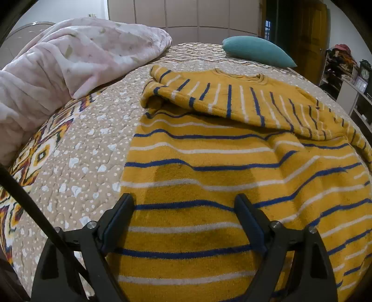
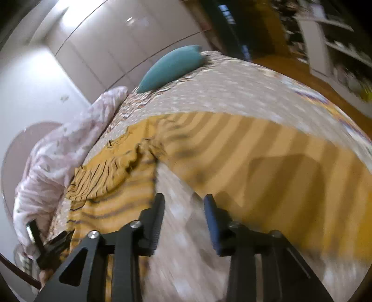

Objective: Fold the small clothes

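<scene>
A mustard-yellow sweater (image 1: 209, 167) with blue and white stripes lies flat on the patterned bedspread (image 1: 88, 144). One sleeve (image 1: 232, 102) is folded across its chest, below the collar. My left gripper (image 1: 183, 202) stands wide open just over the sweater's lower body, with nothing pressed between its pads. The right wrist view is blurred by motion. There my right gripper (image 2: 184, 199) is open over bare bedspread beside the sweater (image 2: 255, 151), and nothing is between its fingers.
A crumpled pink blanket (image 1: 58, 65) is heaped on the bed to the left of the sweater. A teal pillow (image 1: 255, 52) lies at the far end. Shelves with clutter (image 1: 344, 69) stand beyond the bed's right side, and a wardrobe (image 1: 181, 14) is behind.
</scene>
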The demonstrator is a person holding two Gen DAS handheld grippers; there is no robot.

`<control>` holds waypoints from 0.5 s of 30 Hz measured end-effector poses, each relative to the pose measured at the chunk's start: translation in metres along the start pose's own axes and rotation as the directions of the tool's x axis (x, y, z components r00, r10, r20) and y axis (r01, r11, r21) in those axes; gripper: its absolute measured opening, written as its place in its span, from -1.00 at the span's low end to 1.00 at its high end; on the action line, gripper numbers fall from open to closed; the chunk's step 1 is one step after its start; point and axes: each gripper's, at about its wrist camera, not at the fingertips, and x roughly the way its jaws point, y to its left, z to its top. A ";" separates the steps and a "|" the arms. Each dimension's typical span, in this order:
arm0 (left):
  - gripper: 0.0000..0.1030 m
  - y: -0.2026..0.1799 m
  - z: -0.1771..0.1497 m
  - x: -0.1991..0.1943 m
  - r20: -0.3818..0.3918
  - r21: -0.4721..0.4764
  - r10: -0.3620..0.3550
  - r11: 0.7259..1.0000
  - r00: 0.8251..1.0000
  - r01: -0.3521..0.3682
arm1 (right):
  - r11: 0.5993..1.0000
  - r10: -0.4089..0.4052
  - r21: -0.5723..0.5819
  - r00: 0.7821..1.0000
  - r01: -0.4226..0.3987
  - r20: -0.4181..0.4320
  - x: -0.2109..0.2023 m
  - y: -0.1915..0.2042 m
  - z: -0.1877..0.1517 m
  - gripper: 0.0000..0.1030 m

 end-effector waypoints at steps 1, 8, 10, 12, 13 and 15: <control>0.70 0.001 0.000 0.000 0.000 -0.001 -0.001 1.000 1.000 0.001 | 1.000 0.000 0.025 1.000 0.000 0.003 -0.011 -0.009 -0.008 -0.19; 0.70 0.001 0.000 -0.001 0.000 0.000 -0.001 1.000 1.000 0.001 | 0.971 -0.062 0.234 0.994 0.041 0.085 -0.076 -0.087 -0.056 -0.07; 0.70 0.001 0.000 -0.001 0.000 0.000 0.000 1.000 1.000 0.000 | 0.957 -0.074 0.286 0.992 0.041 0.103 -0.081 -0.102 -0.049 -0.07; 0.70 0.002 0.000 -0.001 0.000 0.000 -0.001 1.000 1.000 0.001 | 0.944 -0.101 0.324 0.987 0.055 0.124 -0.081 -0.111 -0.036 -0.06; 0.71 0.002 0.000 0.000 0.000 0.000 -0.002 1.000 1.000 0.002 | 0.938 -0.119 0.340 0.984 0.067 0.135 -0.080 -0.114 -0.029 -0.06; 0.71 0.002 0.000 0.000 0.000 0.000 -0.003 1.000 1.000 0.003 | 0.927 -0.145 0.368 0.977 0.078 0.158 -0.080 -0.120 -0.018 -0.07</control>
